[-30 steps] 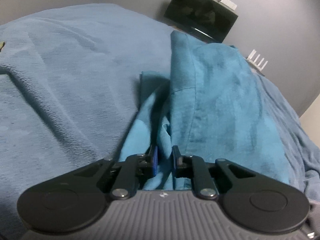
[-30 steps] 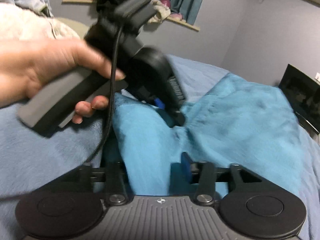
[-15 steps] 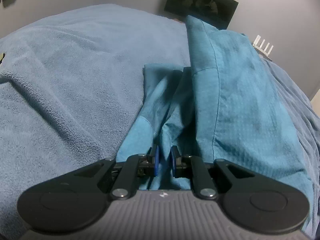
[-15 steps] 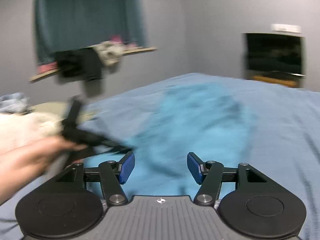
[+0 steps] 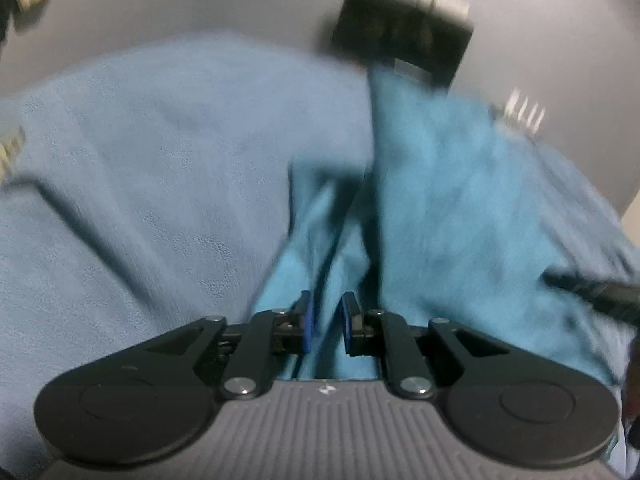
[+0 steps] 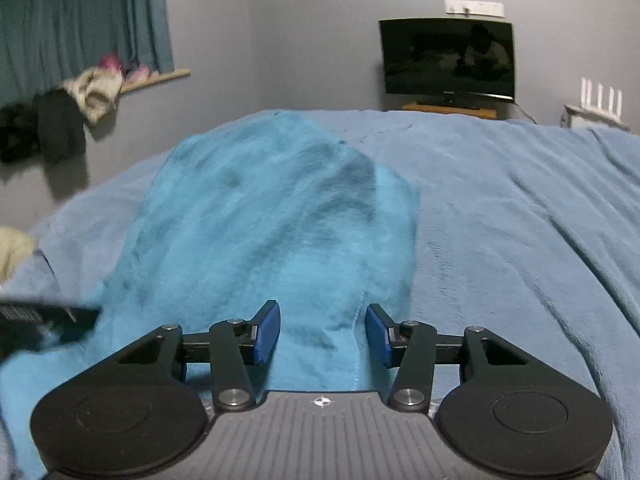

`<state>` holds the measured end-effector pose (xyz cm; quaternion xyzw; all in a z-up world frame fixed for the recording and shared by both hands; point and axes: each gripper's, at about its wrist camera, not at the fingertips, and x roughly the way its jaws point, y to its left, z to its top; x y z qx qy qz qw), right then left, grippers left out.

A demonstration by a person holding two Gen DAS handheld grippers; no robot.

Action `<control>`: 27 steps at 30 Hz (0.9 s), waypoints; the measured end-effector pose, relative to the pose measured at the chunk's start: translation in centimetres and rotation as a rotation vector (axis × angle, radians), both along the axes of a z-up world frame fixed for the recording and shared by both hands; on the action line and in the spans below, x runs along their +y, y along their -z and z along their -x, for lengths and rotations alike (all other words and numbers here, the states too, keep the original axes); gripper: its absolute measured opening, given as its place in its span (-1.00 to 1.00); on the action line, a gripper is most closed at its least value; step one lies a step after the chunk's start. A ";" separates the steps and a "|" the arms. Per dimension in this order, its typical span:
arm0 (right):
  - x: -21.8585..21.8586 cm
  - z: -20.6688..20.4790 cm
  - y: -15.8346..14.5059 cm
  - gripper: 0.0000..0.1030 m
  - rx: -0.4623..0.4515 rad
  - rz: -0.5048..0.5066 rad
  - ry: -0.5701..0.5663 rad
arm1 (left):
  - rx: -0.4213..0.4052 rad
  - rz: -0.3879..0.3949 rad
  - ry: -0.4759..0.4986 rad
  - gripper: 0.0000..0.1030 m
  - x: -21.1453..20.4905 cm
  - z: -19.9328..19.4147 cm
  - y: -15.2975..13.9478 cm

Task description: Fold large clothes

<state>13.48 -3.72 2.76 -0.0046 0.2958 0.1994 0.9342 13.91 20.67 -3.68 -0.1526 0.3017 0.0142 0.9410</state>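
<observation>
**L pinching garment edge, R hovering spread over far side**

L wrist view: L gripper (image 5: 327, 326) is pinching a bunched fold of the teal garment (image 5: 452, 216), blue pads (image 5: 307, 325) pressed close w/ cloth running between them. Garment is rising from the pinch as a raised ridge toward the far wall, a lower layer showing at left of it, so the grip is probably serving to lift one edge clear of the blue blanket (image 5: 152, 184) for folding over. Frame is motion-blurred; cloth detail poor. Dark blurred shape at right edge (image 5: 600, 294) is likely the other tool, can't confirm.

R wrist view: R gripper (image 6: 322, 334) is sitting w/ jaws spread wide, nothing between pads; a seamed edge of the garment (image 6: 260, 216) is lying just beyond/below the gap. Garment is lying on the blanket (image 6: 520, 208), mostly spread, right edge doubled under. Dark blurred object at left edge (image 6: 44, 316), probably the L tool. TV (image 6: 446, 58) on far wall, irrelevant.

Judgement: R is lining up to grab the near hem so both tools can be carrying the fold together. Fold early-stage.
</observation>
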 end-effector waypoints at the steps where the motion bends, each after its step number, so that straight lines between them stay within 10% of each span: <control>1: 1.0 -0.8 0.7 0.00 0.001 0.018 -0.008 | -0.090 -0.004 0.004 -0.81 -0.1 0.9 -1.0; 5: 2.0 -1.5 1.5 0.01 0.008 0.041 -0.040 | -0.230 0.018 0.159 -0.81 -2.2 1.7 -3.4; 10: 1.6 -1.4 0.1 0.01 0.025 0.051 -0.058 | 0.063 -0.216 0.237 -0.81 -7.3 -1.3 -0.1; 14: -0.3 -0.6 -2.6 0.04 -0.048 -0.046 0.005 | 0.109 -0.134 0.224 -0.81 -6.2 -1.5 0.1; 27: 10.9 -13.7 -1.8 -0.13 0.014 0.147 -0.056 | 0.149 -0.106 0.240 -0.82 -5.8 -2.9 0.7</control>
